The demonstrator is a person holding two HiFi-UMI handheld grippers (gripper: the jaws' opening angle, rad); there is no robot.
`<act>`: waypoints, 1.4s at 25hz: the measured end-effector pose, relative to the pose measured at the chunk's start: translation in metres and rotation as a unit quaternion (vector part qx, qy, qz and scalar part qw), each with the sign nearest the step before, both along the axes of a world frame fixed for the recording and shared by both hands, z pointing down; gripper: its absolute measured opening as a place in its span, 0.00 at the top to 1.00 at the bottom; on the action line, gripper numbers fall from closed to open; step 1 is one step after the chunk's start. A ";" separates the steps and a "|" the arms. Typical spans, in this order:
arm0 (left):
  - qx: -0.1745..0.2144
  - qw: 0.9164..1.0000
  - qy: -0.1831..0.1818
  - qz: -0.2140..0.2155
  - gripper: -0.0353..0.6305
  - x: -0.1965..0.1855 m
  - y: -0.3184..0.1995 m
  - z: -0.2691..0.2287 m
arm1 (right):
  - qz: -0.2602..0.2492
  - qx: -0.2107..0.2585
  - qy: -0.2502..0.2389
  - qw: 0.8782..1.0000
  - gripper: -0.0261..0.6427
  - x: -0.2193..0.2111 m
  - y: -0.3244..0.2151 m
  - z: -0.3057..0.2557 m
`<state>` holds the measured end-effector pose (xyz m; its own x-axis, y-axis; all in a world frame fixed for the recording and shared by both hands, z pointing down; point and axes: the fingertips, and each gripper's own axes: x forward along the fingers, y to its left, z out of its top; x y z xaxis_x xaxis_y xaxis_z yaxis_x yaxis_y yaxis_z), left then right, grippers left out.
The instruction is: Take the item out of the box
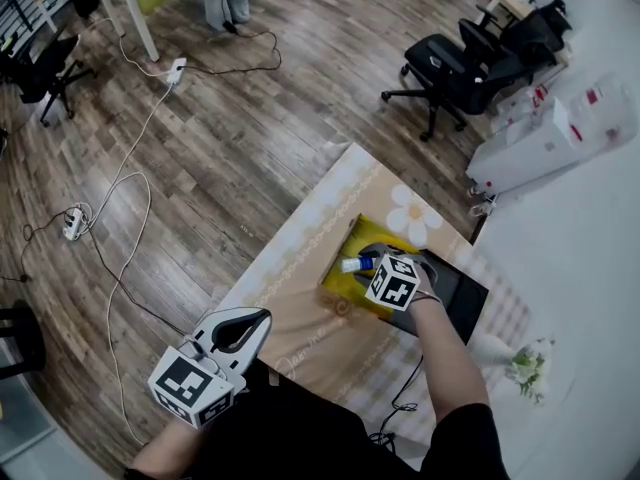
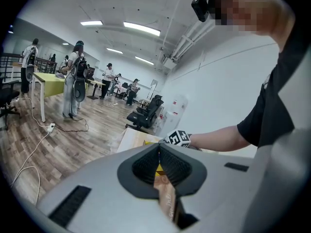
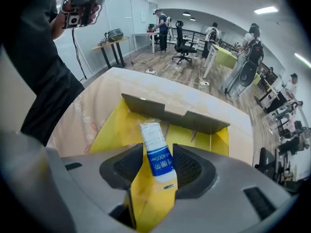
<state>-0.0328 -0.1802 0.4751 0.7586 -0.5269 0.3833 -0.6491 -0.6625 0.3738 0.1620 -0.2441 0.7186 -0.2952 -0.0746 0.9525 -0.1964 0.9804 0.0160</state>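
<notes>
Table (image 1: 290, 268): patterned cloth, and the box sat on it.
Box (image 3: 114, 127): yellow, open, flaps spread.
Left gripper (image 1: 250, 323): jaws together, empty, well clear of the box on its near-left side.
Right gripper (image 3: 156, 165): the nearer one, hung right over the box, jaws wide apart.
Tube (image 3: 151, 135): white with a blue label, lying in the box between those jaws, long axis pointing away along them, not yet squeezed.

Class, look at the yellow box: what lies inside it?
A white-and-blue packet lies in the box, between the open jaws of the right gripper. The gripper covers the box's near part; anything there is hidden.
</notes>
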 end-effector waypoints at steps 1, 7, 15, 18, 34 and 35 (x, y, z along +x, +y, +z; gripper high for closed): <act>-0.002 1.000 -0.003 -0.005 0.92 -0.001 -0.001 -0.002 | -0.002 0.001 0.007 1.000 0.71 0.001 0.001 0.003; -0.005 1.000 -0.010 -0.017 0.92 -0.011 0.003 -0.005 | 0.006 0.007 0.041 0.999 0.73 0.008 0.010 0.009; 0.023 1.000 0.007 0.003 0.92 -0.012 0.024 -0.022 | 0.049 0.024 0.033 0.998 0.75 0.016 0.027 -0.018; 0.035 0.999 0.014 0.011 0.92 -0.013 0.030 -0.027 | 0.065 0.033 0.024 0.997 0.75 0.018 0.033 -0.032; 0.090 0.995 0.020 0.049 0.92 -0.008 0.040 -0.069 | 0.178 0.094 -0.090 0.975 0.75 0.034 0.067 -0.125; 0.093 0.994 0.021 0.051 0.92 -0.007 0.040 -0.070 | 0.190 0.099 -0.103 0.971 0.75 0.035 0.069 -0.134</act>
<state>-0.0393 -0.1407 0.4049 0.8256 -0.5045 0.2527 -0.5605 -0.7848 0.2644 0.1968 -0.1754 0.5845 -0.3939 -0.3917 0.8315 -0.5627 0.8181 0.1188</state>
